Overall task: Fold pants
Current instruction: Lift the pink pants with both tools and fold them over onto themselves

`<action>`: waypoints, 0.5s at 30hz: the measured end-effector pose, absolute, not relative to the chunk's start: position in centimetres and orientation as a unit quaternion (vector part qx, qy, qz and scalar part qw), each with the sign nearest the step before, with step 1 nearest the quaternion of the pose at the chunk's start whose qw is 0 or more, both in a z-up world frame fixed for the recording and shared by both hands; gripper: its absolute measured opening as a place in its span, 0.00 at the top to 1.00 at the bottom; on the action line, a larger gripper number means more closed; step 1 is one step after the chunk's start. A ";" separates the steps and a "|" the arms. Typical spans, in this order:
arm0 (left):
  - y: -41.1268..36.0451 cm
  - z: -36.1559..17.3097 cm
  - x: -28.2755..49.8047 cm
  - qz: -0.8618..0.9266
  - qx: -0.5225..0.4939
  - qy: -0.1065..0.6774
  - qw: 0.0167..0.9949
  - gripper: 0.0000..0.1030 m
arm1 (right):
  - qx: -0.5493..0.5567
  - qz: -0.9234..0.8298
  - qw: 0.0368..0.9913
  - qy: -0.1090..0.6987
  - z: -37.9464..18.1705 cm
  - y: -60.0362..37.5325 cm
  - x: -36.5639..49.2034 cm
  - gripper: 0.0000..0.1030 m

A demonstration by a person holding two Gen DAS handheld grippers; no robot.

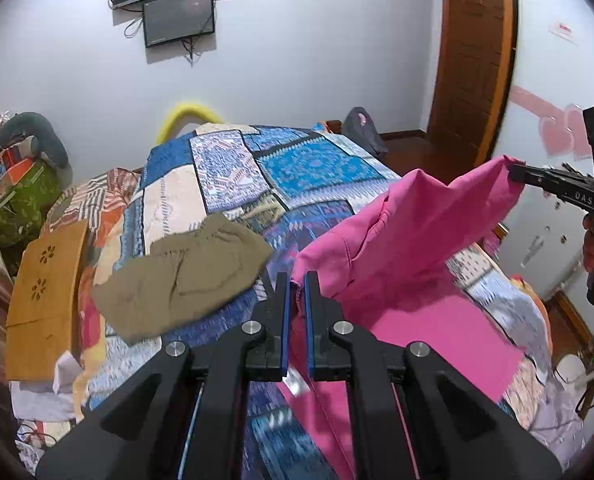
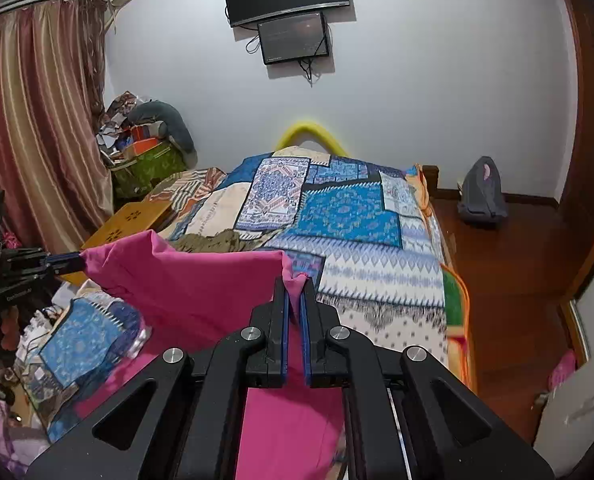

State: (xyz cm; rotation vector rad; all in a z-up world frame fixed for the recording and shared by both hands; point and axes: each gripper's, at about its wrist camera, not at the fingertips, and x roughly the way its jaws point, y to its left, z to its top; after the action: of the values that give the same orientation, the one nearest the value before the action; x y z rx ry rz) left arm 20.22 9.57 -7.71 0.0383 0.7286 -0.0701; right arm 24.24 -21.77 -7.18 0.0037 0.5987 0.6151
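Pink pants (image 1: pixel 409 240) hang lifted above a bed with a blue patchwork cover (image 1: pixel 297 168). My left gripper (image 1: pixel 297 280) is shut on one corner of the pants. My right gripper (image 2: pixel 295 284) is shut on the other corner, and it also shows at the right edge of the left wrist view (image 1: pixel 515 172). The left gripper shows at the left of the right wrist view (image 2: pixel 77 262). The pink cloth (image 2: pixel 201 280) stretches between the two grippers and drapes down toward me.
Folded olive-brown shorts (image 1: pixel 181 276) lie on the bed to the left. An orange wooden tray (image 1: pixel 45 304) leans at the bed's left edge. A pile of bags (image 2: pixel 149 152) stands by the curtain. A grey backpack (image 2: pixel 481 192) sits on the wooden floor at the right.
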 end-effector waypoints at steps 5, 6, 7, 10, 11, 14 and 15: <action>8.5 -9.1 16.9 -0.043 0.023 0.365 0.930 0.95 | 0.006 0.295 0.907 0.301 -8.7 -22.6 21.4 0.96; 8.3 -9.5 16.1 -0.047 0.023 0.367 0.929 0.95 | 0.007 0.294 0.907 0.302 -9.1 -22.8 20.8 0.96; 8.2 -10.0 15.3 -0.051 0.024 0.369 0.928 0.95 | 0.009 0.293 0.907 0.302 -9.4 -23.0 20.2 0.96; 7.6 -11.2 13.3 -0.059 0.025 0.375 0.925 0.95 | 0.019 0.291 0.907 0.304 -10.9 -23.8 18.4 0.96; 7.5 -11.7 12.6 -0.062 0.024 0.378 0.923 0.95 | 0.023 0.292 0.905 0.308 -11.3 -24.0 18.1 0.96; 7.2 -13.0 10.9 -0.070 0.016 0.391 0.918 0.95 | 0.030 0.289 0.903 0.318 -12.7 -24.5 16.8 0.96; 7.0 -13.5 10.3 -0.071 0.017 0.395 0.916 0.95 | 0.030 0.286 0.903 0.320 -13.1 -24.6 16.4 0.96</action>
State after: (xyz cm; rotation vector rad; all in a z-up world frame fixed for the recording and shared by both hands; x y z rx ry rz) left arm 10.29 6.99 -13.53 0.0340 0.8129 -0.1467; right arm 16.38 -24.63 -13.12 0.0620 0.6619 0.5919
